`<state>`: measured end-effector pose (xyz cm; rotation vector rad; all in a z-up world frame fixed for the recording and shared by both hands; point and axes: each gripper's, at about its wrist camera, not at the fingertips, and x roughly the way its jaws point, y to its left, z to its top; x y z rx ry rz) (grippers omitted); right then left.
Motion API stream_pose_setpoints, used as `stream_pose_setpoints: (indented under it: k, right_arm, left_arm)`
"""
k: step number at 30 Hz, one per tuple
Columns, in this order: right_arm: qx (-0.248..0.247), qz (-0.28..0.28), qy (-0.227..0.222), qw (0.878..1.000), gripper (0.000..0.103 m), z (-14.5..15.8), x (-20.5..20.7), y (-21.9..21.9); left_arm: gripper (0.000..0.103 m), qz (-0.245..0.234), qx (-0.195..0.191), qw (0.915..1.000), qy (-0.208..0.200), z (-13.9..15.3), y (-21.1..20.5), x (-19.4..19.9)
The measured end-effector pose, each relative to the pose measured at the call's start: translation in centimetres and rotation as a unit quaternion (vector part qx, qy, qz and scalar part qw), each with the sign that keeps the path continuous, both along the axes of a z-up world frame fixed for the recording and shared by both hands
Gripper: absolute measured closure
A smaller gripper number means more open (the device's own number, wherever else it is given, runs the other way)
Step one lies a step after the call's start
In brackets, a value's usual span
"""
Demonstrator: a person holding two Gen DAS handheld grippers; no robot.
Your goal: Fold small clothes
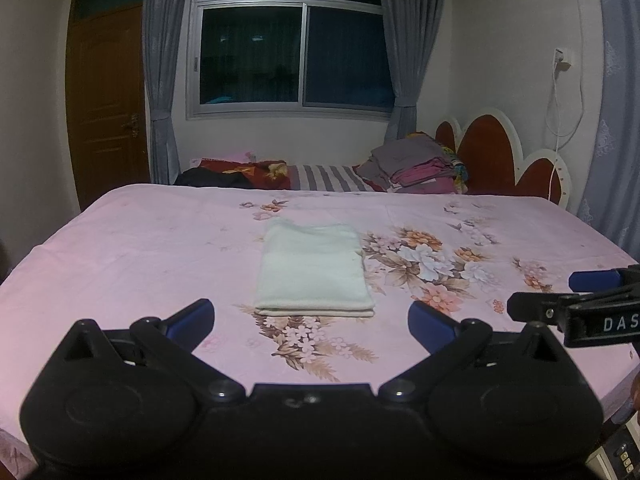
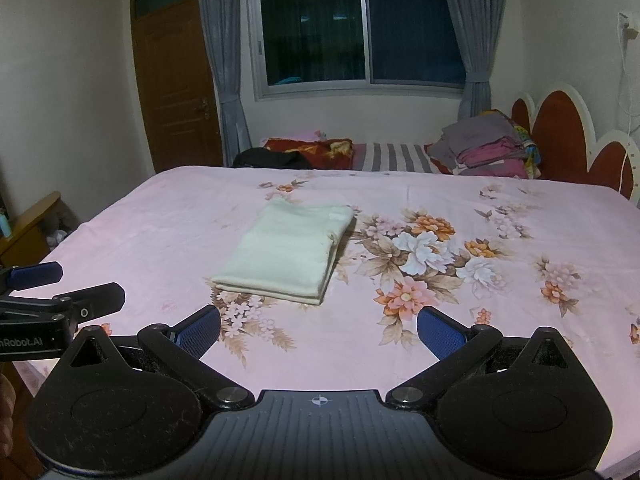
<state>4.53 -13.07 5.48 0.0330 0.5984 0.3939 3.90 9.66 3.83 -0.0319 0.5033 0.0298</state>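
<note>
**Folded cream cloth on floral bedsheet, both tongs empty**

Item 1. Cream cloth [image 1: 313, 268], folded into a neat layered rectangle, lay flat near the middle of the pink floral bedsheet [image 1: 140, 248]. Its stacked edges faced the near side of the bed. A printed flower cluster [image 1: 424, 260] sat just beside its right edge. Nothing touched the cloth.

Item 2. Left gripper [image 1: 311, 318], black frame with blue pads, was held above the near part of the sheet, its jaws spread wide and holding nothing. The cloth lay ahead of it, apart from both pads.

Item 3. Right gripper [image 2: 319, 330], same build, was likewise spread wide and empty, held over the sheet on the near side. The cloth appeared ahead and to its left, clear of the pads. In the left wrist view this gripper entered from the right edge, side on.

Item 4. Background: stack of folded garments [image 2: 486, 144] at the far right beside the red headboard [image 2: 560, 132]; striped bedding [image 2: 394, 158]; dark window [image 2: 360, 36] with grey curtains; brown door [image 2: 176, 84].
</note>
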Motion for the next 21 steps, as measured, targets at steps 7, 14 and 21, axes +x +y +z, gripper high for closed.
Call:
stream_pose_setpoints:
  k: [7, 14, 21]
  right_arm:
    - [0.001, 0.000, -0.001, 1.000, 0.000, 0.10, 0.02, -0.15]
    - [0.001, 0.002, 0.000, 1.000, 0.000, 0.08, 0.04, -0.18]
    - [0.001, 0.002, 0.000, 1.000, 0.000, -0.11, 0.19, -0.09]
  left_arm:
    - [0.000, 0.000, 0.002, 1.0000, -0.001, 0.13, 0.00, 0.19]
    - [0.000, 0.000, 0.001, 1.0000, -0.001, 0.20, 0.05, 0.36]
    - [0.000, -0.001, 0.002, 1.0000, -0.001, 0.29, 0.11, 0.58]
